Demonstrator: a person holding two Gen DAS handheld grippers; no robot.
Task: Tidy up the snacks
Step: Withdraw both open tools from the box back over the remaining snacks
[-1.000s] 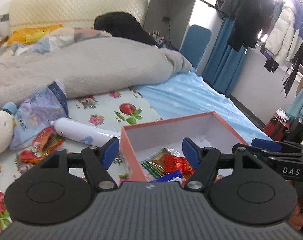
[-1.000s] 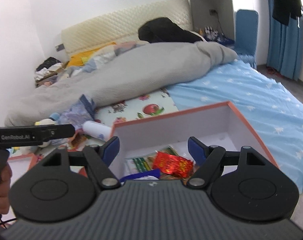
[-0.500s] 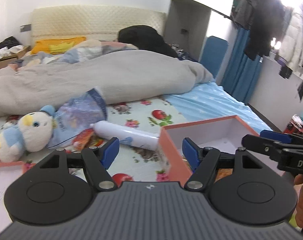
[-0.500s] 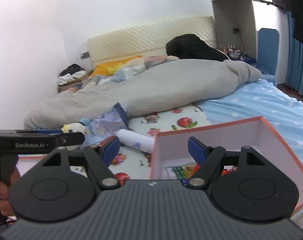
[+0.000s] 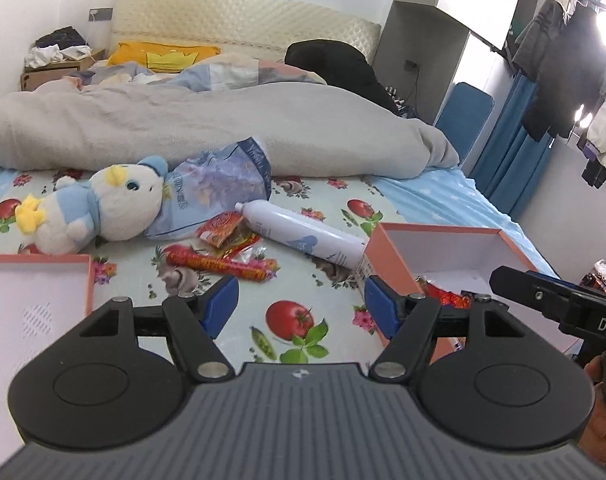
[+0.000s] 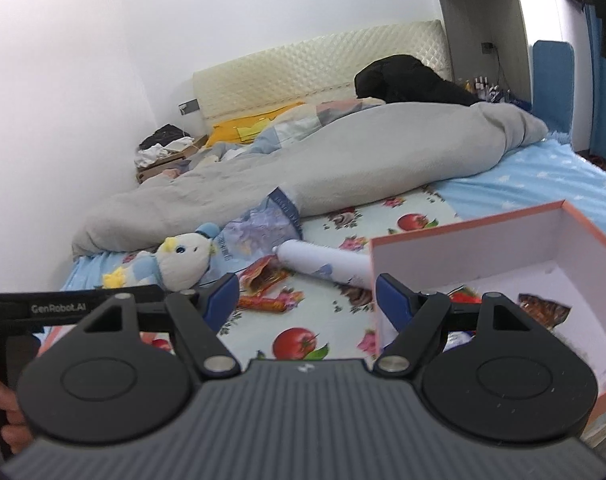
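An orange box (image 5: pixel 387 246) with a white inside sits on the bed at the right, with red snack packets (image 5: pixel 443 294) in it. It also shows in the right wrist view (image 6: pixel 483 224). Loose snacks lie on the fruit-print sheet: a long orange-red stick packet (image 5: pixel 223 266) and a red-yellow packet (image 5: pixel 223 226), also seen in the right wrist view (image 6: pixel 263 274). My left gripper (image 5: pixel 299 306) is open and empty above the sheet, short of the snacks. My right gripper (image 6: pixel 307 298) is open and empty, beside the box's left wall.
A white spray can (image 5: pixel 303 240) lies between the snacks and the box. A plush duck (image 5: pixel 99 208) and a blue printed bag (image 5: pixel 219 188) lie behind the snacks. The box lid (image 5: pixel 31 304) lies at the left. A grey duvet (image 5: pixel 223 120) covers the far bed.
Both grippers have swung left, away from over the box toward the loose snacks on the sheet. Both stay open and empty.
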